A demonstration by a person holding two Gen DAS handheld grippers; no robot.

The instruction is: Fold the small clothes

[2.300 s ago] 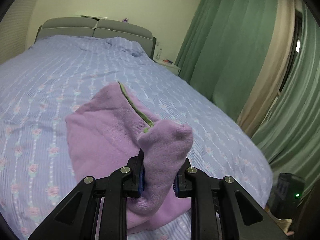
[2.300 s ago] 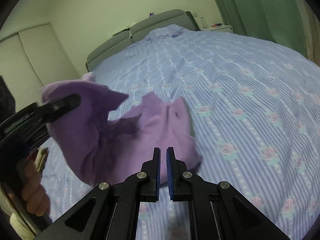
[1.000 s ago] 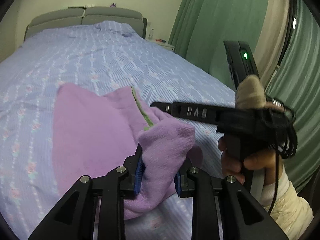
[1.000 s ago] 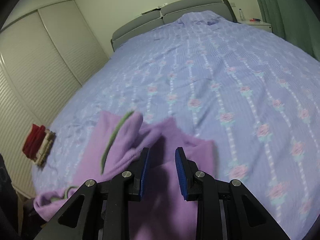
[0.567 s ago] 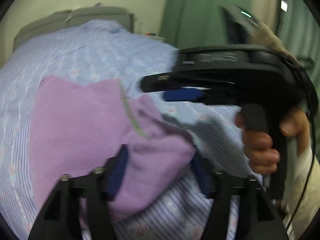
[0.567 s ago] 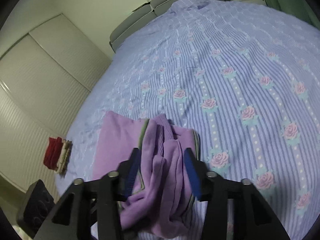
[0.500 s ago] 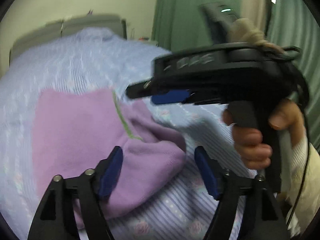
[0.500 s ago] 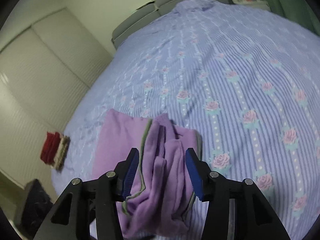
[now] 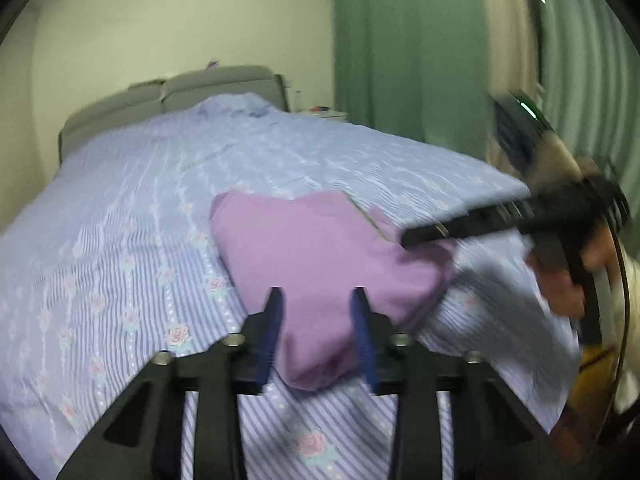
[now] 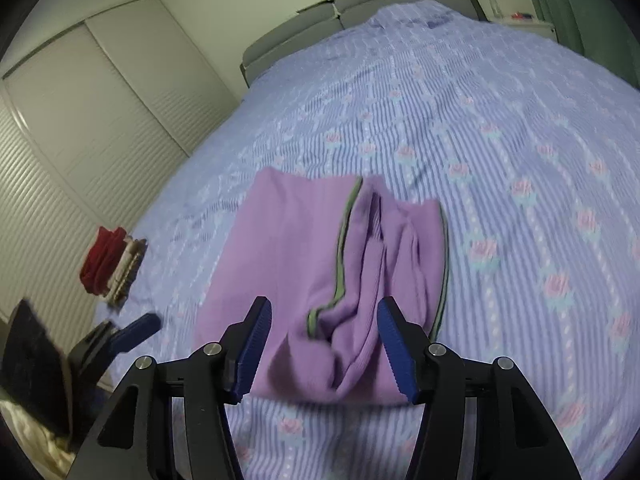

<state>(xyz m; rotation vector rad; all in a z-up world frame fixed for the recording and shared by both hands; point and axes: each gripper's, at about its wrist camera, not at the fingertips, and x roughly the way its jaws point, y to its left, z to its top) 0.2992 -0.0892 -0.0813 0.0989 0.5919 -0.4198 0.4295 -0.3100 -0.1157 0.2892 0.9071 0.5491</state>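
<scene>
Garment: the purple garment (image 10: 304, 264) lay folded on the striped bedspread (image 10: 500, 128), at the near edge of the bed.
Long axis: it ran from near to far, toward the headboard (image 10: 360, 4); the green trim (image 10: 340, 256) ran the same way.
Left gripper (image 9: 318, 336): jaws were closing, pads apart, the garment's near end seen between them, unpressed.
Right gripper (image 10: 324, 344): jaws were opening, wide apart, nothing pinched.
Change: 1 second earlier the left gripper clamped a raised fold; that fold now lay flat.
Far left: red clothes (image 10: 102, 258).

A bed (image 10: 500, 128) with a grey headboard (image 9: 180, 92) stands between green curtains (image 9: 408, 52) and louvred wardrobe doors (image 10: 80, 120).
</scene>
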